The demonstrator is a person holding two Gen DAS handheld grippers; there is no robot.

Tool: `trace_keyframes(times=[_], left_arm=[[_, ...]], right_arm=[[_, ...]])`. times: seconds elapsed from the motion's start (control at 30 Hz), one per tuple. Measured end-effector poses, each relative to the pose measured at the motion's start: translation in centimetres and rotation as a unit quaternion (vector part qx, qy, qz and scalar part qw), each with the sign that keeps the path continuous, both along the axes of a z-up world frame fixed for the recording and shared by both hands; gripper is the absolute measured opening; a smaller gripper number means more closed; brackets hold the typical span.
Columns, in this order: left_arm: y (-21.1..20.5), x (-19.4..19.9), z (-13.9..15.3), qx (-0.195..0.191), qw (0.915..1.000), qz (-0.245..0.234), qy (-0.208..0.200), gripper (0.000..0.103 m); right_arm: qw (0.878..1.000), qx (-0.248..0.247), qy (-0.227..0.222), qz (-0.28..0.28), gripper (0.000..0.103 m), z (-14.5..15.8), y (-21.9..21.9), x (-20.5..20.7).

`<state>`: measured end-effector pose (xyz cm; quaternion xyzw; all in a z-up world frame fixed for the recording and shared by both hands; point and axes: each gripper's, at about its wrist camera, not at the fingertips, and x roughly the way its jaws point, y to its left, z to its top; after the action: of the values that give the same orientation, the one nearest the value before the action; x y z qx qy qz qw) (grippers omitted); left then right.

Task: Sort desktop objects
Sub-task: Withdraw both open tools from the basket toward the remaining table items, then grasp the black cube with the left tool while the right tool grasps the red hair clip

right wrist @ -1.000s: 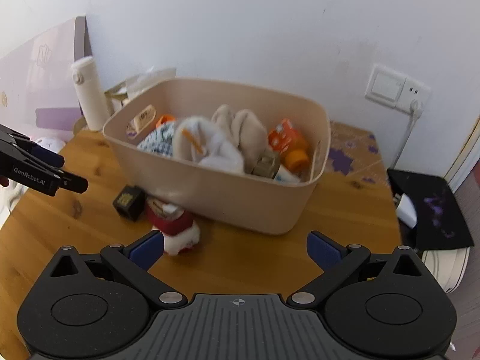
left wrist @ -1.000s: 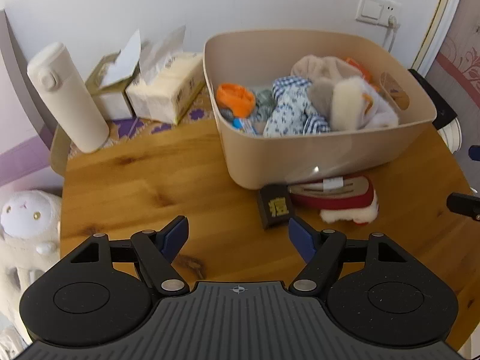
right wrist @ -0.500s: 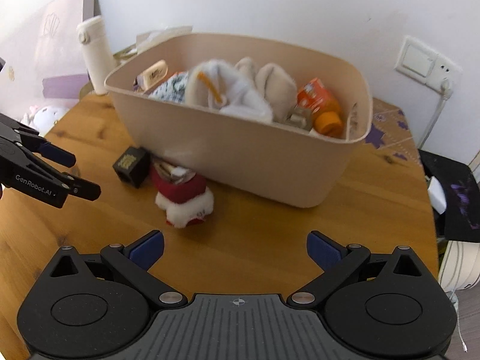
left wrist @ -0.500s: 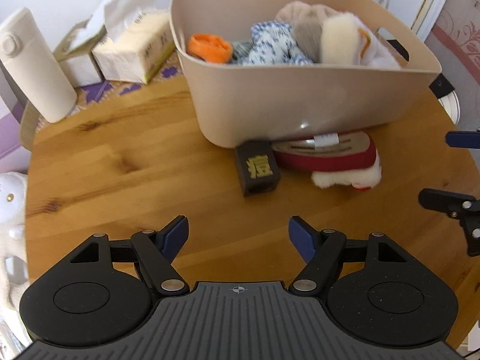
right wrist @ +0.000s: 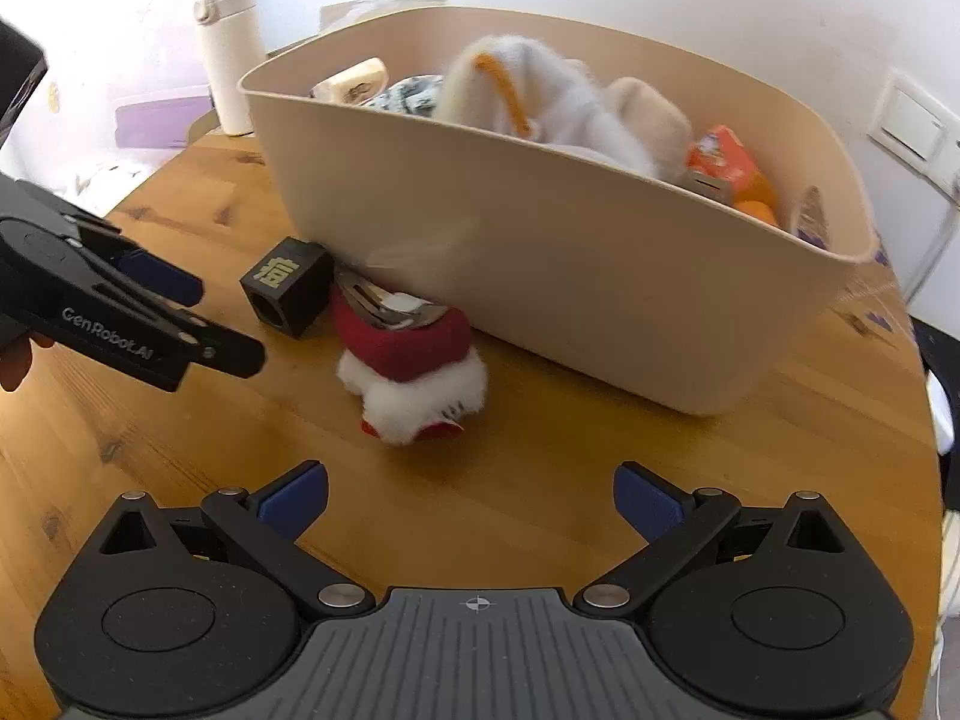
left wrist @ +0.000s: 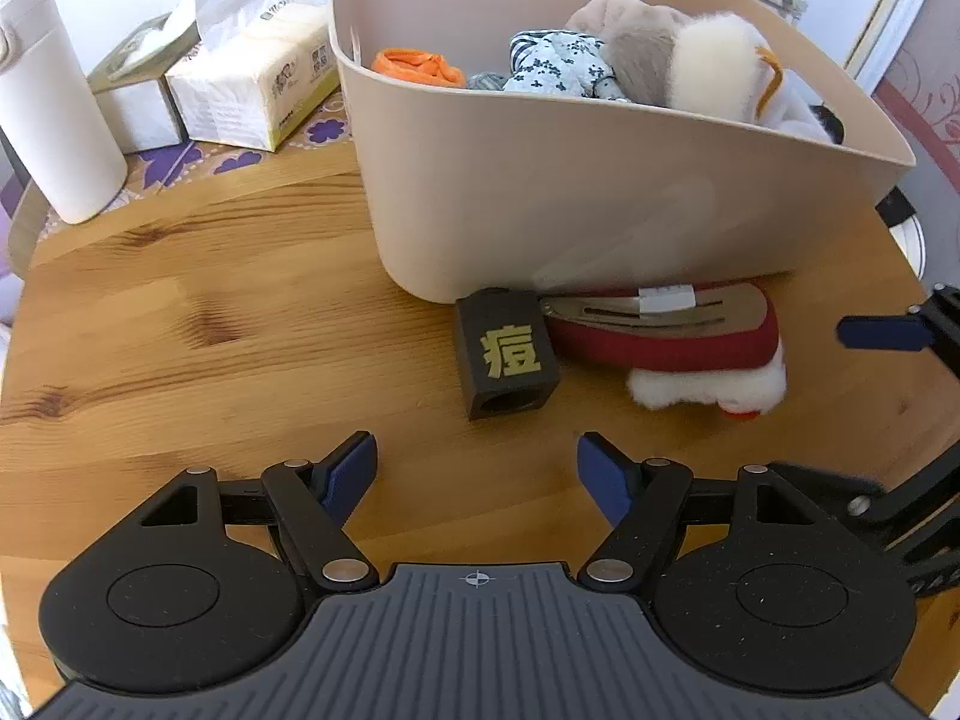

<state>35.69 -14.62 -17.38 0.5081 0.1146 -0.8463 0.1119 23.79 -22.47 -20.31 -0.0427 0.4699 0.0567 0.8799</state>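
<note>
While both sets of fingers stand spread and empty, the left gripper [left wrist: 477,450] faces the black block [left wrist: 507,354] at 12 o'clock; the red plush slipper [right wrist: 414,360] lies beside it, against the bin [left wrist: 600,192]. Likely approach step; next, straddle and close. Only the right view shows the orange carton [right wrist: 720,159].

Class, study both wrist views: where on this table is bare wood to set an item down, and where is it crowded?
Bare wood lies left of the black block, before the flask, and under both open grippers. It is crowded along the bin front, where block and red slipper lie.
</note>
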Motion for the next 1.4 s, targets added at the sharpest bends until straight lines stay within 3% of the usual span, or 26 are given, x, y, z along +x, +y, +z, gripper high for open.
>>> trace_keyframes(times=[0.7,0.9,1.0,1.07,1.13,1.4], left_arm=[[0.6,-2.6,-1.0,-0.03,0.9992,0.0,0.028,0.075],[0.6,-2.6,-1.1,-0.034,0.9989,-0.003,0.033,0.073],[0.6,-2.4,-1.0,-0.044,0.9982,-0.007,0.04,0.059],[0.6,-2.5,-0.9,-0.048,0.9978,-0.011,0.043,0.046],[0.4,-2.5,-0.8,-0.046,0.9978,-0.012,0.046,0.033],[0.6,-2.0,-0.7,-0.044,0.9981,-0.012,0.043,0.032]], right_arm=[[0.999,0.023,-0.034,0.006,0.102,-1.5,0.5,3.0],[0.999,0.028,-0.033,0.02,0.084,-1.6,1.1,3.7],[0.998,0.031,-0.032,0.035,0.072,-1.5,1.4,3.7],[0.998,0.031,-0.034,0.046,0.057,-1.3,1.7,3.7],[0.998,0.027,-0.033,0.054,0.054,-1.2,1.9,3.6],[0.997,0.029,-0.028,0.07,0.044,-0.7,1.8,2.8]])
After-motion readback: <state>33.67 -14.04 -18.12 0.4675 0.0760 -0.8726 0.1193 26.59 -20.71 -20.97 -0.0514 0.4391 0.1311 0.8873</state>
